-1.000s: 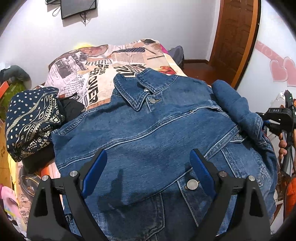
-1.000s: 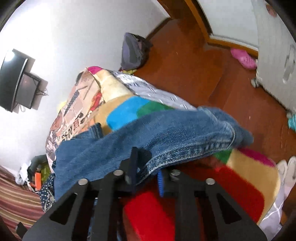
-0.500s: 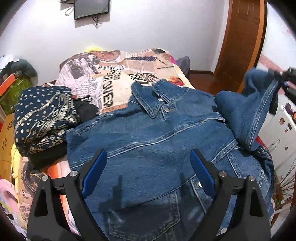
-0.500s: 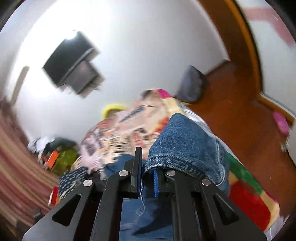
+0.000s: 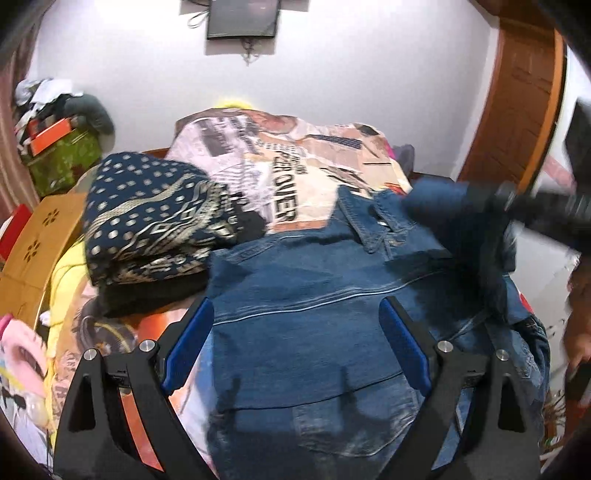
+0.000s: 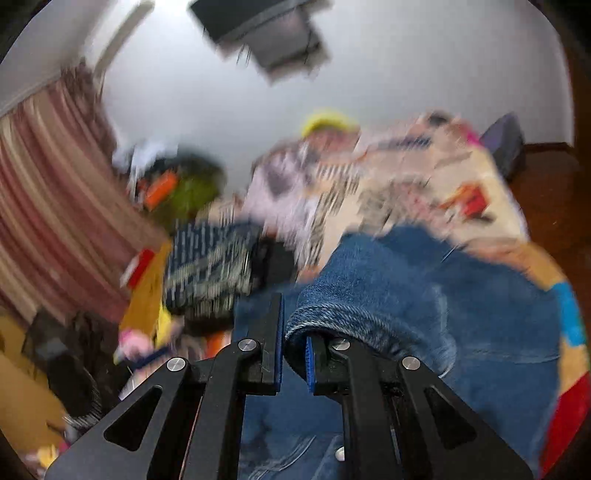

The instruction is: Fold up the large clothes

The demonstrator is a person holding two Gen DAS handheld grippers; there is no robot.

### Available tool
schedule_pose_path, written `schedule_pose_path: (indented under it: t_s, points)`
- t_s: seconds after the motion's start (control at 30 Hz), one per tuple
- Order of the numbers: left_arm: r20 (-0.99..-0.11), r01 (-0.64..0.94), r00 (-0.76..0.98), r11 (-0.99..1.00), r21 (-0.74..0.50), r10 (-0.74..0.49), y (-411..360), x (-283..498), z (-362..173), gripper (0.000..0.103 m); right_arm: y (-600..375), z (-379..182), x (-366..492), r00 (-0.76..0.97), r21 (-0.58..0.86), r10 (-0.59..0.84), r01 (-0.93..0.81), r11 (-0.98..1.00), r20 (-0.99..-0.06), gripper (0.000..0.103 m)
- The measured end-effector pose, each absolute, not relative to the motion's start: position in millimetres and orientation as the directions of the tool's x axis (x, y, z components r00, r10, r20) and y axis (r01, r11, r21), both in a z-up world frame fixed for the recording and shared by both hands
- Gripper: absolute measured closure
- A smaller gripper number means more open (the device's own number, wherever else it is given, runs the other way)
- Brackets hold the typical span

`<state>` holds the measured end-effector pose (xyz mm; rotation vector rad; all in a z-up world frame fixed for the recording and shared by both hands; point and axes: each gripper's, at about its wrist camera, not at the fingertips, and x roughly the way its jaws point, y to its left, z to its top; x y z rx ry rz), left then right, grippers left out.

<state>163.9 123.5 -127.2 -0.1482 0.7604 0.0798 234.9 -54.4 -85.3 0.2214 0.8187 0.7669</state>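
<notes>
Your right gripper (image 6: 294, 356) has its jaws nearly together, clamped on the cuff of the jacket sleeve (image 6: 369, 295), which drapes over the right jaw. Your left gripper (image 5: 295, 347) has its jaws wide apart, holding nothing, with the denim jacket (image 5: 314, 295) spread flat on the bed (image 5: 295, 155) between and beyond them. Ahead of the left jaw and to its left sits a stack of folded dark patterned clothes (image 5: 147, 221). Past everything, a TV (image 5: 242, 18) hangs on the wall.
</notes>
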Motion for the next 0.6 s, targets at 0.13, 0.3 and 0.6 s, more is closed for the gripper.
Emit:
schedule_pose_path:
  t_s: [0.13,0.3,0.6]
  points:
    - [-0.703,-0.162,0.71,0.98,-0.116,0.034,140,157,-134,0.012,-15,-126,231,0.332,0.385,0.629,-0.567,0.728,-0.703,0.094]
    - [-0.721,-0.172,0.692,0.979,-0.109,0.041,145,154,-142,0.012,-5,-160,222,0.262,0.321,0.55,-0.589,0.742,-0.793,0.09]
    - [-0.717,-0.109,0.697,0.991,-0.074,0.024,119,166,-137,0.012,-17,-148,194,0.209,0.248,0.505,-0.679,0.691,-0.838,0.067]
